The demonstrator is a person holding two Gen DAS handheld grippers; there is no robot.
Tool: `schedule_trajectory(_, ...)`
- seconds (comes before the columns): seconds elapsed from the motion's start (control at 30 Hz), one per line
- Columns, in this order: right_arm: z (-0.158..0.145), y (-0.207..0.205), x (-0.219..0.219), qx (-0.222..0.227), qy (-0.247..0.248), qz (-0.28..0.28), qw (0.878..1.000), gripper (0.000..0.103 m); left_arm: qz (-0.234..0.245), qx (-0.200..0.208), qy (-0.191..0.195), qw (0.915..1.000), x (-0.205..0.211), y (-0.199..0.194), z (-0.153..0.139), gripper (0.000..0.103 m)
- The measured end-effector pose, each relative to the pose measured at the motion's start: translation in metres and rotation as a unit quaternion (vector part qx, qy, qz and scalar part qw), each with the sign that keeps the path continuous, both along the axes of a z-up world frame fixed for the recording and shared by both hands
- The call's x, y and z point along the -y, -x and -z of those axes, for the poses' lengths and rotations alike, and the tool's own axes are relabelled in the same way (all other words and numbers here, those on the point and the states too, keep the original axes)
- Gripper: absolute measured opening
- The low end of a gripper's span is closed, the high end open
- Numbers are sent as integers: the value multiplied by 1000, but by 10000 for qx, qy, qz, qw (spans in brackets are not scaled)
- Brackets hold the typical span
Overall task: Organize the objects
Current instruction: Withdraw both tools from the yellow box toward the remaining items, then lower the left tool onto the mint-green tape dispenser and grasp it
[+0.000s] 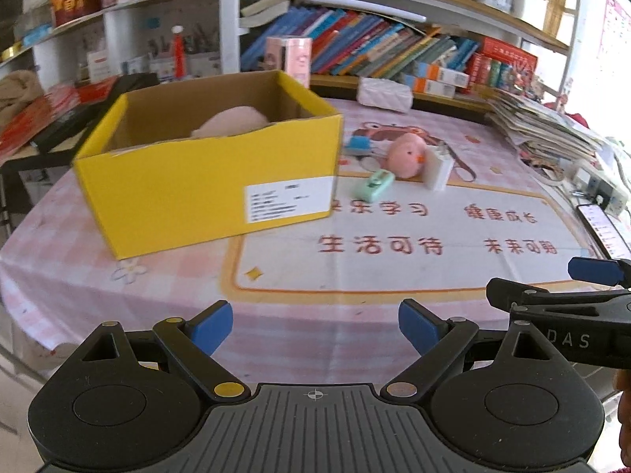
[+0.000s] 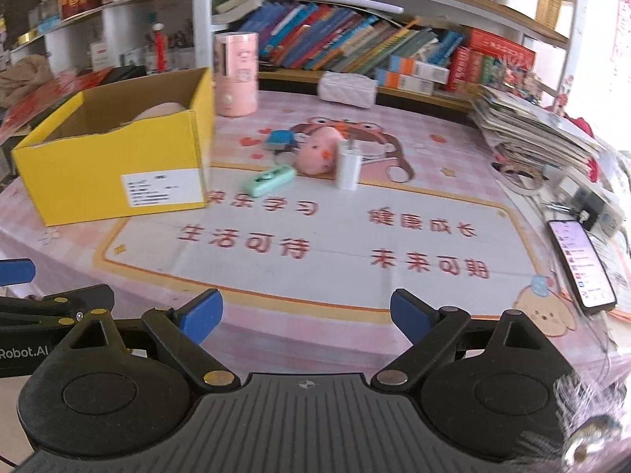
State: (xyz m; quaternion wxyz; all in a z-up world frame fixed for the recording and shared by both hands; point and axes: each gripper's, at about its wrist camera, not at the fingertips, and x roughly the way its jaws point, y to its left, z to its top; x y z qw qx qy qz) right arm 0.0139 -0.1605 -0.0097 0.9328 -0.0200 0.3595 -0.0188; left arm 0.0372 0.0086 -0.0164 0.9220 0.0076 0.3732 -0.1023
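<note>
Left wrist: left gripper [image 1: 315, 329] spread wide, empty, above pink tablecloth [image 1: 315, 315]. Right gripper [image 2: 305, 317] likewise wide, holding nothing. Yellow box [image 1: 205, 181] far left, pink plush [image 2: 317, 149], white charger [image 2: 349, 165], green case [image 2: 270, 181] mid-table, bookshelves [image 2: 355, 47] behind.

I am facing white shelving [image 1: 230, 19] crammed with leaning books [image 1: 355, 39] and boxes, standing behind a table wearing a pink checked cloth [image 2: 315, 236]. Bright daylight is flooding in from the right, washing out that edge.

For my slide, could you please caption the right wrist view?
Open right gripper faces a yellow box and small items on a pink tablecloth.
</note>
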Motion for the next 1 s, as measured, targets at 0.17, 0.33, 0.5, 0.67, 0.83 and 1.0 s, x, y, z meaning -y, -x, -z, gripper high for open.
schedule_trajectory(0.17, -1, -7, 20, -12, 46, 199, 9998, 93, 214, 2, 13, 9998, 22, -13, 0, 93)
schedule_trajectory(0.33, -1, -24, 41, -42, 29, 306, 9995, 93, 261, 4, 7, 9997, 39, -28, 0, 93)
schedule_trajectory(0.5, -2, -47, 52, -45, 2, 201, 9998, 93, 165, 34, -21, 9999, 50, -45, -2, 93)
schedule_trajectory(0.67, -4, -73, 61, -11, -22, -23, 10000, 93, -4, 80, -46, 10000, 60, -64, -4, 93)
schedule_trajectory(0.83, -6, -101, 72, 13, -54, -197, 9998, 93, -186, 119, -65, 9997, 72, -85, -5, 93)
schedule_trajectory(1.0, -7, -126, 87, 49, -101, -298, 9995, 93, -302, 135, -93, 9994, 86, -102, -5, 93)
